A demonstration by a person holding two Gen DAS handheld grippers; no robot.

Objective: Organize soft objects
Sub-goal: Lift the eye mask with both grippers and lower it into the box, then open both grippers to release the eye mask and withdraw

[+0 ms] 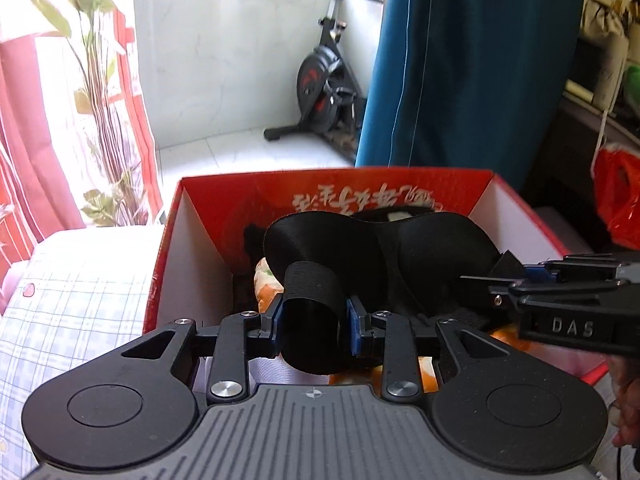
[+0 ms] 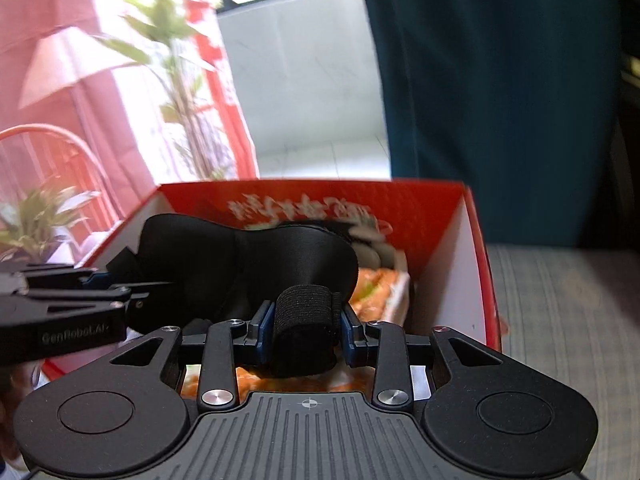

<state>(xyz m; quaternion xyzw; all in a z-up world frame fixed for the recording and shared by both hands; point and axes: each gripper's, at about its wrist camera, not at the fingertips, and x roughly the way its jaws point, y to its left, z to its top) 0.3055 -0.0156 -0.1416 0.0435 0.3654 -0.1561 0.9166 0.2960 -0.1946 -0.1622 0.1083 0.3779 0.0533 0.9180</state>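
Both tools grip one black sleep mask [image 1: 384, 248]: the left tool [image 1: 316, 324] is clenched on the looped strap [image 1: 312, 312] at one end, the right tool [image 2: 308, 324] on the strap at the other. Stretched between them, the mask hangs over the open red box [image 1: 400, 188], above an orange patterned cloth [image 2: 376, 284] already inside. Judging by this, lowering and letting go remain.
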